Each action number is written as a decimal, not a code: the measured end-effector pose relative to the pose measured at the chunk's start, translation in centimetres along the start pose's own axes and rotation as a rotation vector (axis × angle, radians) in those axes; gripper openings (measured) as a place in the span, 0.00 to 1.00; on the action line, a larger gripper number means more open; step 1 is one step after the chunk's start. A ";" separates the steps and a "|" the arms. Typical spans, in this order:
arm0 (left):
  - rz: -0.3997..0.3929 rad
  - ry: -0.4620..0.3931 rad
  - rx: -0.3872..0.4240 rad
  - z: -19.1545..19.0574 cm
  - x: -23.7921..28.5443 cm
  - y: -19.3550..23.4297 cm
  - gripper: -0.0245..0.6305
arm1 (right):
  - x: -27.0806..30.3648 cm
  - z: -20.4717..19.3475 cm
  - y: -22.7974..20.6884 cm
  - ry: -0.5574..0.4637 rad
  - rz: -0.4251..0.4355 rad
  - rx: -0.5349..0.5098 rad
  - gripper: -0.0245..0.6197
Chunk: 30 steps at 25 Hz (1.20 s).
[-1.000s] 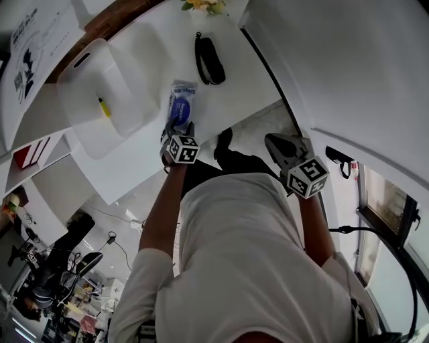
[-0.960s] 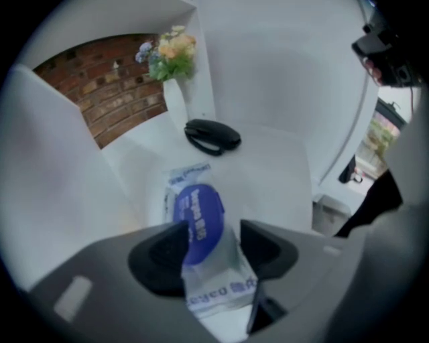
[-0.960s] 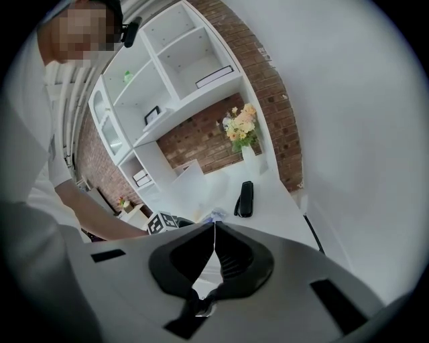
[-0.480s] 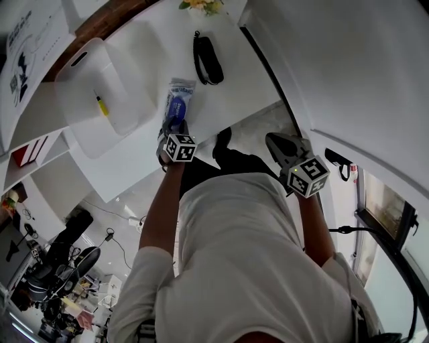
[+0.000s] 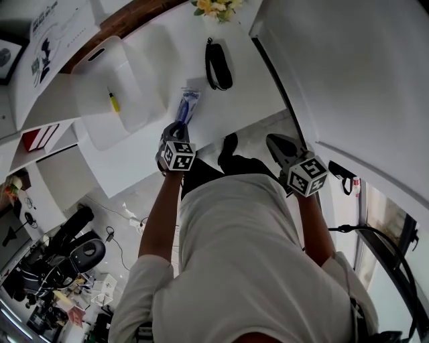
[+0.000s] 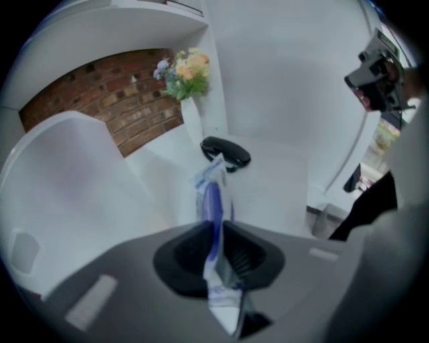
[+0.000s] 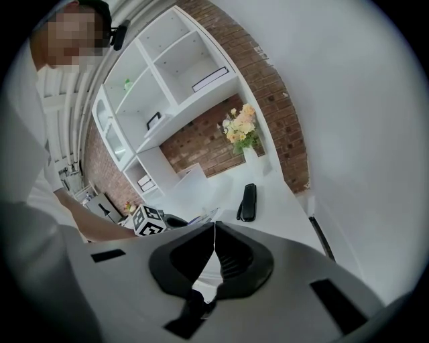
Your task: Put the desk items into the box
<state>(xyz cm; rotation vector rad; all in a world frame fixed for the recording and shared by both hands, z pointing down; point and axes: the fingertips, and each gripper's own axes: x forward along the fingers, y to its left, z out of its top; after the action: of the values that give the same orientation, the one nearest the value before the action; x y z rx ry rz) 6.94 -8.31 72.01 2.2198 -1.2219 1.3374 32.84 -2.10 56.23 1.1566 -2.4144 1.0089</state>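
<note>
The head view takes in the whole white desktop (image 5: pixel 151 164). The white box (image 5: pixel 134 117) sits toward its far left corner with a yellow pen (image 5: pixel 114 102) lying inside. A long black tool (image 5: pixel 218 65) lies near the far edge, with flowers (image 5: pixel 216 7) at the far right corner.

The left gripper (image 5: pixel 176 127) hangs over the middle of the desktop, just right of the box. Its jaws have just been closing and now pinch the near end of a blue and white packet (image 5: pixel 188 107), which points toward the black tool. From above I cannot tell whether the packet's far end clears the surface.

The left gripper view shows what the head view cannot. The packet (image 6: pixel 213 201) stands edge-on between the pads of the left gripper (image 6: pixel 216 228), its crumpled end poking back through them. Straight beyond it are the black tool (image 6: pixel 226 152), the flowers (image 6: pixel 182 70) in a white vase (image 6: pixel 193 120) and a brick wall (image 6: pixel 114 100). The box wall (image 6: pixel 74 161) fills the left.

The right gripper (image 5: pixel 270 139) is off the desktop's near right corner. In its own view the right gripper (image 7: pixel 214 228) has its jaws pressed together on nothing. That view alone shows the white shelves (image 7: pixel 167 80) above the desk.

Print on the packet and on a sheet (image 5: pixel 50 30) at the far left is too blurred to read. Camera gear (image 5: pixel 60 268) clutters the floor on the left.
</note>
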 end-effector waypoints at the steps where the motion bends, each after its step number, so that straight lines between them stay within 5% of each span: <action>1: -0.001 -0.005 -0.008 0.2 -0.3 0.0 0.11 | 0.1 0.1 0.0 -0.001 0.006 -0.003 0.04; 14: -0.098 -0.114 -0.045 3.9 -7.0 0.1 0.11 | 2.7 0.5 2.0 0.015 0.039 -0.019 0.04; 30: -0.148 -0.325 0.005 10.4 -18.0 6.9 0.11 | 8.2 3.7 8.8 -0.012 0.072 -0.082 0.04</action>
<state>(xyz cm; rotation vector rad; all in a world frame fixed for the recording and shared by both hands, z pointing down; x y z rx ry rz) 3.85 -9.39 50.33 2.5476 -1.1242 0.9517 21.03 -5.53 53.63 1.0584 -2.4981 0.9161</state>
